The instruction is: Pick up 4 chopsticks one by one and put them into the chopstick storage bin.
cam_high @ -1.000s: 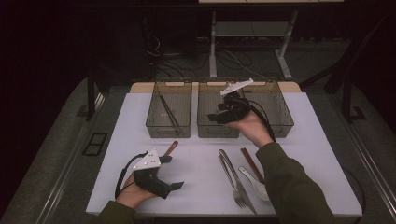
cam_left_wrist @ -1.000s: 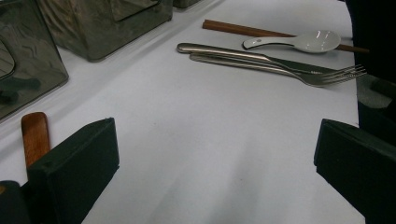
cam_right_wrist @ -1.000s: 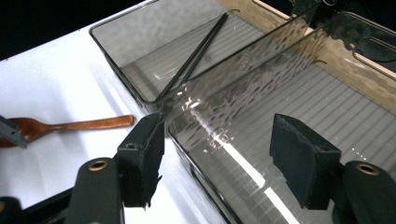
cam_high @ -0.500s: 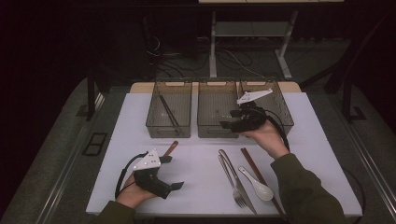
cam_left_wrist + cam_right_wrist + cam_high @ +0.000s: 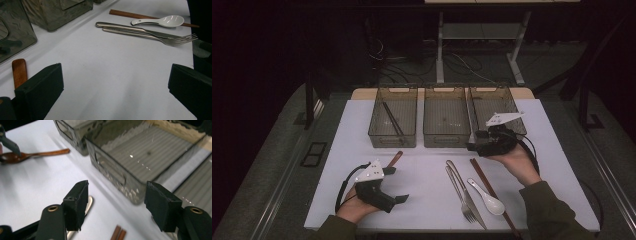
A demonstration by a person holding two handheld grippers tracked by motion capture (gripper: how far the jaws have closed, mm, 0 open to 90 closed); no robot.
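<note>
right gripper [image 5: 475, 146] nearer; wooden spoon [image 5: 35, 154] beyond

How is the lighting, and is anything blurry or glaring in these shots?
High view: bright mat amid a dark room. Left gripper view: cutlery sharp, glare along the knife, near tongs soft. Right gripper view: bin slightly blurred with small glints, wooden spoon soft.

1. High view: fixed above the near edge, faces forward and down over the whole tabletop [image 5: 557, 130].
2. Left gripper view: rides the left claw [image 5: 115, 82], low and close to the tabletop, faces right toward the fork [image 5: 150, 36] and white spoon [image 5: 160, 20].
3. Right gripper view: rides the right claw [image 5: 116, 206], close, faces left past the middle bin [image 5: 140, 157].
4. All three views share the cutlery and the bins.
</note>
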